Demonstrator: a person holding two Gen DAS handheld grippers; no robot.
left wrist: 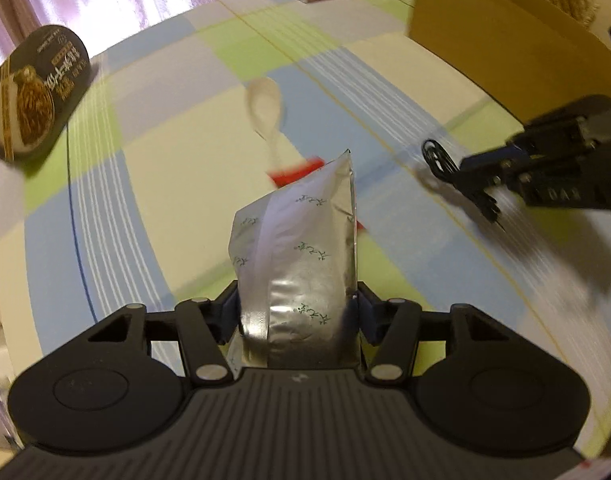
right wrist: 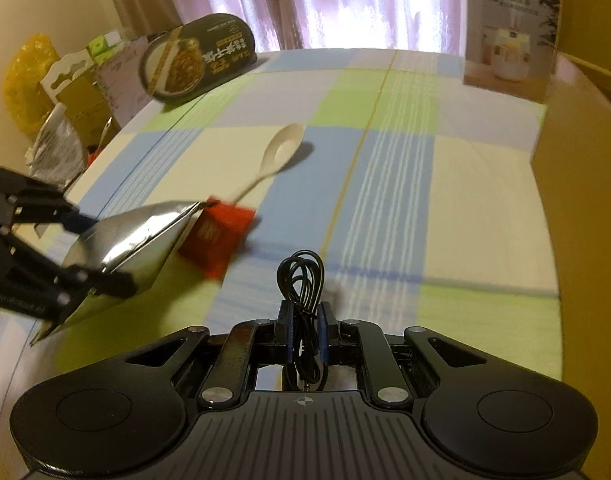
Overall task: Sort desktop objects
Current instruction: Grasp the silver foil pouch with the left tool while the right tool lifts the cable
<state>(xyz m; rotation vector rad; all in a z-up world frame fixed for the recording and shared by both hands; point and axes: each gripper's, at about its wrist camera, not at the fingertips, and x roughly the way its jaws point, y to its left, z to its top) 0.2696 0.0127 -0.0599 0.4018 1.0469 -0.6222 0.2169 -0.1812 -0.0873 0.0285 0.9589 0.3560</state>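
Note:
My left gripper (left wrist: pixel 299 300) is shut on a silver foil pouch (left wrist: pixel 301 252) and holds it above the checked tablecloth. The same pouch (right wrist: pixel 133 248) shows at the left of the right wrist view, in the left gripper (right wrist: pixel 89 248). My right gripper (right wrist: pixel 305 312) is shut on a coiled black cable (right wrist: pixel 301 280); from the left wrist it appears at the right edge as the right gripper (left wrist: pixel 481 188) with the cable (left wrist: pixel 437 158). A white spoon (right wrist: pixel 283 150) and a red packet (right wrist: pixel 217 236) lie on the cloth ahead.
A black instant-food bowl (right wrist: pixel 197 58) stands tilted at the table's far left edge. A cardboard box (left wrist: pixel 505 32) stands at the right, a white product box (right wrist: pixel 509 36) at the back. Bags and clutter (right wrist: pixel 61 120) crowd the space beyond the left edge.

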